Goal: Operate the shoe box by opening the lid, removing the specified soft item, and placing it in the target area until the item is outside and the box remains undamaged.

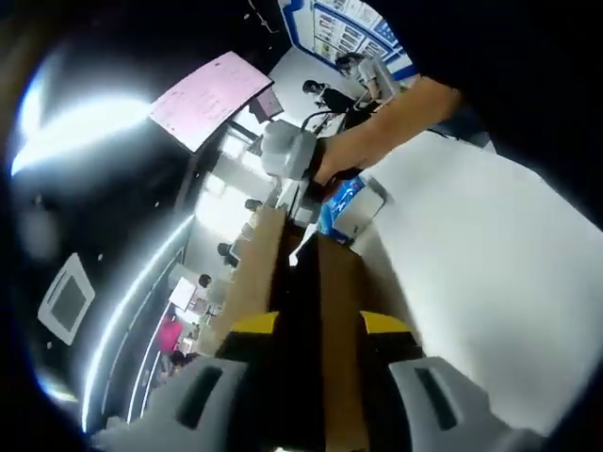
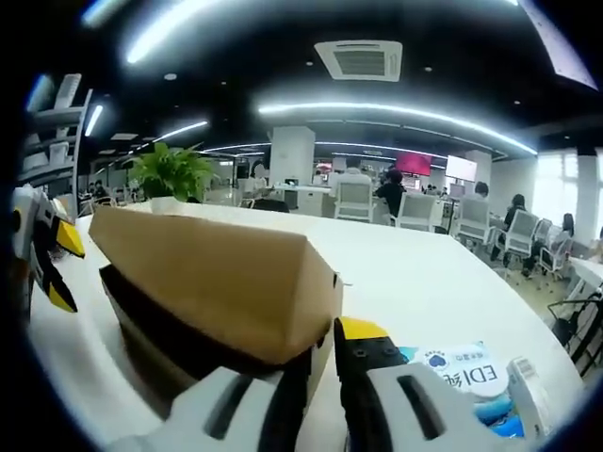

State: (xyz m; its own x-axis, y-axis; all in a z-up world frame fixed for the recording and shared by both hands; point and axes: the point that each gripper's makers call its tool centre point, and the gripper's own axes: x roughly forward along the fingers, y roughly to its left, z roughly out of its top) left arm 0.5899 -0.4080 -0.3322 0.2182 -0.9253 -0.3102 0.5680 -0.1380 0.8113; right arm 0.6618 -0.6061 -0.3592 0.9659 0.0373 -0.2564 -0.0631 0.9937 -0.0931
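Shoe box [image 2: 212, 282] sits on the white surface [image 2: 424, 273], brown cardboard, lid partly raised: dark gap visible under the lid edge along the near side.

Right gripper [image 2: 316, 377], in the right gripper view: jaws either side of the box's near right corner, yellow-tipped jaw just outside the wall, other jaw at the lid edge. Looks clamped on that corner, narrow gap only.

Left gripper [image 1: 306, 330], in the left gripper view: jaws straddle the cardboard edge of the box [image 1: 301, 282], yellow tips on both sides, closed on it. It also shows at the far left of the right gripper view [image 2: 42, 250].

A person's hand [image 1: 363, 151] holds the right gripper body at the box's far end.

Blue-and-white packet [image 2: 462, 372] lies on the surface right of the box. Potted plant [image 2: 170, 174] far behind. Soft item not visible; box interior is dark.
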